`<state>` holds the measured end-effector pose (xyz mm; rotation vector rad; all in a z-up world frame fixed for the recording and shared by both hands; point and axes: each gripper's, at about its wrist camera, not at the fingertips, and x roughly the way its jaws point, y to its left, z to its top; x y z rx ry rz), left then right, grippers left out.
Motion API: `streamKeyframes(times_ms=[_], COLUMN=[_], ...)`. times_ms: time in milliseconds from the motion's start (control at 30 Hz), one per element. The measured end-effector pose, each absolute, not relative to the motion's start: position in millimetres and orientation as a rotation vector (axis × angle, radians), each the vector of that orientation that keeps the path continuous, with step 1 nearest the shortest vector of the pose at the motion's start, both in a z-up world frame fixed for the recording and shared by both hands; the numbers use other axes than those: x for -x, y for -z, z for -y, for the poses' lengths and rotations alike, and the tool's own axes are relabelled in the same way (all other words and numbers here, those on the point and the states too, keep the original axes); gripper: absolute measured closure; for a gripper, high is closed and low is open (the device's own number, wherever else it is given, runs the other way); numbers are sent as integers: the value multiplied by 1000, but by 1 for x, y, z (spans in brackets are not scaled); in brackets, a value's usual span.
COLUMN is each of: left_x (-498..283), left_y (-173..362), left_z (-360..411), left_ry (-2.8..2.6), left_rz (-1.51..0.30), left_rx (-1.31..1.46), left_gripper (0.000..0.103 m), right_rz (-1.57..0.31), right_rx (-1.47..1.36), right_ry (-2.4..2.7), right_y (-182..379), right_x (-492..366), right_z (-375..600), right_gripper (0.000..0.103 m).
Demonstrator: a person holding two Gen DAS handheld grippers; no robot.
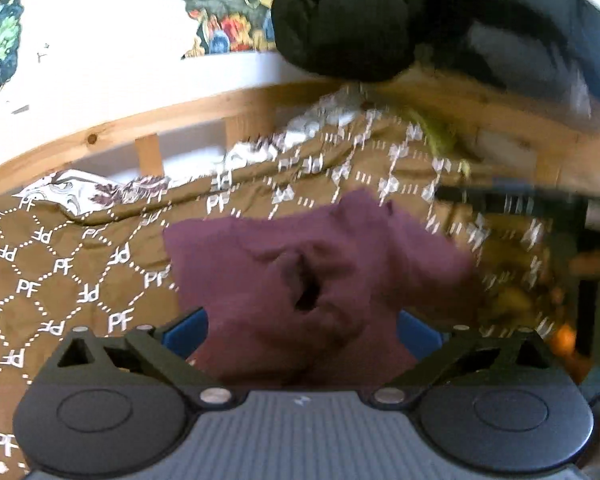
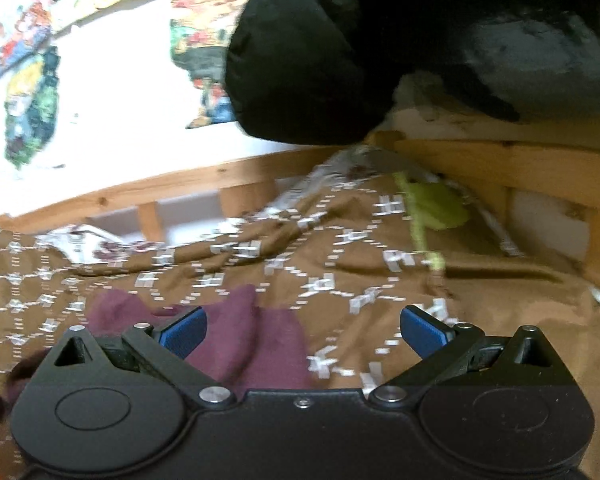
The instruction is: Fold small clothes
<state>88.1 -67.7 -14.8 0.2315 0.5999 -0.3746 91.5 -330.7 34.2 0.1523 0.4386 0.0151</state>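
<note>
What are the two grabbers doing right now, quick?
Left gripper: open wide, purple cloth lying between its pads, not pinched.
Right gripper: open, holding nothing; purple cloth partly under its left pad.

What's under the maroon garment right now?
The maroon garment lies on the brown patterned bedspread, which shows around it on the left and behind. Whatever sits directly beneath the crumpled cloth is covered.
</note>
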Motion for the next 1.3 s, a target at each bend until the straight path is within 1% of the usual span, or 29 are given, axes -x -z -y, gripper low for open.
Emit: streamKeyframes(times_ms=[167, 333, 433, 467, 500, 533, 567, 633, 667, 700, 733, 767, 800, 833, 900, 933, 967, 1000, 1100, 1200, 1300], left_x=[-94, -102, -106, -106, -106, -106, -105, -104, -104, -104, -105, -106, -107, -108, -108, -107, -107, -106, -102, -100, -99], left_y=[35, 46, 50, 52, 55, 57, 59, 62, 63, 63, 63, 63, 63, 62, 59, 57, 56, 55, 54, 51, 45], left_z=[66, 75, 83, 86, 88, 91, 93, 96, 97, 97, 97, 97, 96, 95, 93, 92, 93, 94, 99, 102, 107], left_ry=[378, 371, 382, 394, 403, 409, 410, 399, 394, 388, 382, 376, 371, 371, 377, 381, 387, 390, 397, 405, 419], left_rz=[-649, -641, -619, -617, -614, -610, -604, -593, -592, -593, -596, -599, -600, -601, -605, -606, -606, -604, -595, -583, -569], left_rx=[-352, -457, -539, -570, -596, -620, -642, -675, -684, -689, -691, -691, -689, -682, -656, -643, -635, -636, -644, -631, -617], left_gripper=[1, 1, 1, 2, 5, 8, 13, 20, 29, 40, 48, 59, 65, 68, 77, 78, 80, 81, 83, 84, 85], right_rz=[-447, -535, -556, -571, -593, -620, -641, -689, -707, -720, -729, -743, -756, -771, -799, -812, -820, -824, -819, -766, -692], right_rx=[-169, -256, -259, -257, -259, -266, -277, -308, -328, -351, -374, -414, -446, -480, -528, -545, -558, -576, -595, -544, -464], right_ry=[-184, -383, -413, -412, -409, -406, -404, -396, -394, -394, -394, -398, -400, -403, -407, -411, -415, -426, -430, -427, -423], right_y=[-40, -44, -39, -35, -31, -26, -22, -11, -6, -2, 2, 6, 10, 14, 20, 23, 25, 27, 30, 21, 6], right_x=[-106, -138, -148, -151, -155, -159, -161, -166, -169, -172, -173, -177, -179, -181, -184, -183, -184, -183, -181, -174, -167], right_z=[311, 287, 272, 267, 263, 260, 260, 259, 260, 262, 264, 266, 267, 269, 270, 270, 271, 270, 271, 271, 270], right_gripper=[1, 1, 6, 10, 15, 18, 22, 25, 26, 26, 27, 30, 34, 36, 44, 47, 55, 67, 84, 87, 89])
